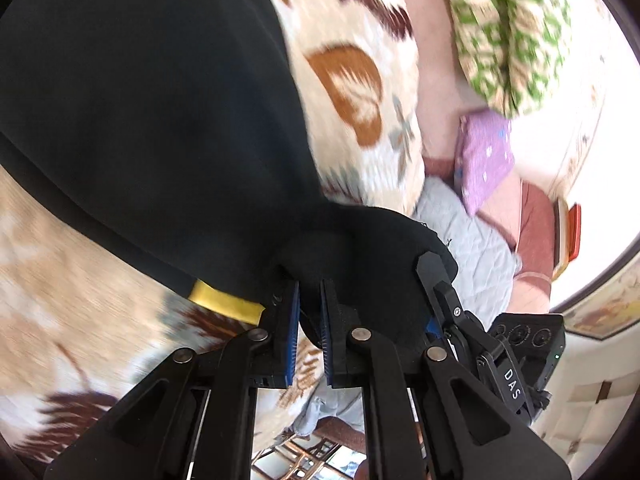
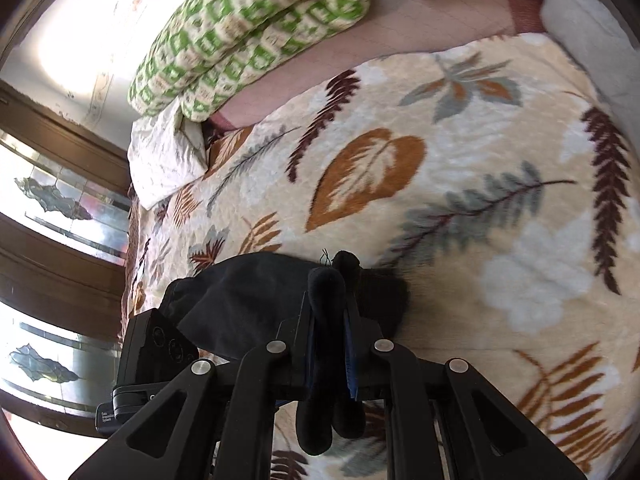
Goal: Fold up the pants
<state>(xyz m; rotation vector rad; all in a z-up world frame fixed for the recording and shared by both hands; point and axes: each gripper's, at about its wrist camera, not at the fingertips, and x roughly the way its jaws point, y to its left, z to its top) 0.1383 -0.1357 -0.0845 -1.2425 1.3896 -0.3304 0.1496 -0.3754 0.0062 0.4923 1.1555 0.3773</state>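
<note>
left gripper (image 1: 310,312): clamped on black pants (image 1: 152,128), lower centre | right gripper (image 2: 328,312): pinched a bunched pants edge | advice: keep both grips level, lay fabric smooth over leaf-print blanket (image 2: 460,152)

Leaf blanket (image 2: 460,168): spread on the bed. Pants (image 2: 248,300) lie on its near edge. Folded quilt (image 2: 256,28) beyond the blanket's far edge; small pillow (image 1: 484,156) just beside the quilt.

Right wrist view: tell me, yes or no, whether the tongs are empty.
No: the right tongs are shut on a bunched fold of the black pants, above the leaf-print blanket.
</note>
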